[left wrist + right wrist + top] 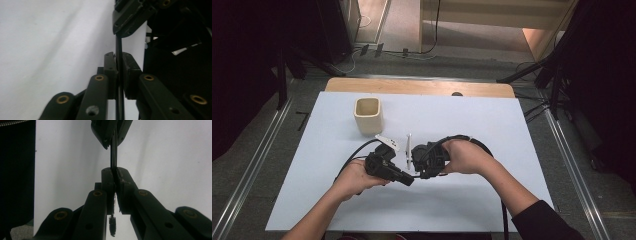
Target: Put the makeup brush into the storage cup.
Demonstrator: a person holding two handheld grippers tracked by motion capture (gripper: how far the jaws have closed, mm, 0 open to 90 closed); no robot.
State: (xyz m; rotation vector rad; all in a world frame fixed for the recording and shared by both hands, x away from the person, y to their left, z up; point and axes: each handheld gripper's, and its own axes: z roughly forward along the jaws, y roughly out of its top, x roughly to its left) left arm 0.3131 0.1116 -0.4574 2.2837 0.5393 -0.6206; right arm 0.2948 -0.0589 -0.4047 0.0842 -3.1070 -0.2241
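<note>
Brush (113, 155): one item, a thin dark wire stem that reads as two strands laid close together, ending in a short black bristle head (112, 226) like a small bottle or straw cleaner. Location: held off the table (492, 130) at its near middle, between the two grippers, where their tips meet in the high view. Hold: the right gripper (114, 177) has its jaws pressed together on the stem just above the bristles, which hang free below the pads. The left gripper (119, 65) has its jaws likewise squeezed onto the stem further along, with no gap showing at either side. In each gripper view the other gripper's jaws appear at the top, pinching the same wire. Purpose, as judged: a grip at two points keeps so slim and springy a piece straight and stops it from swivelling. It also suits a handover from one gripper to the other, or lining the stem up for setting down. Condition: stem straight between the grips, bristles dense and unbent; the far tip is hidden by the jaws. Nearby: a cream square cup (368, 115) stands upright and well apart toward the far left of the table, open mouth up and seemingly empty, a likely holder for the brush. Handlers: left hand (354, 180) and right hand (467, 156) hold the grippers close together and low over the white surface.
</note>
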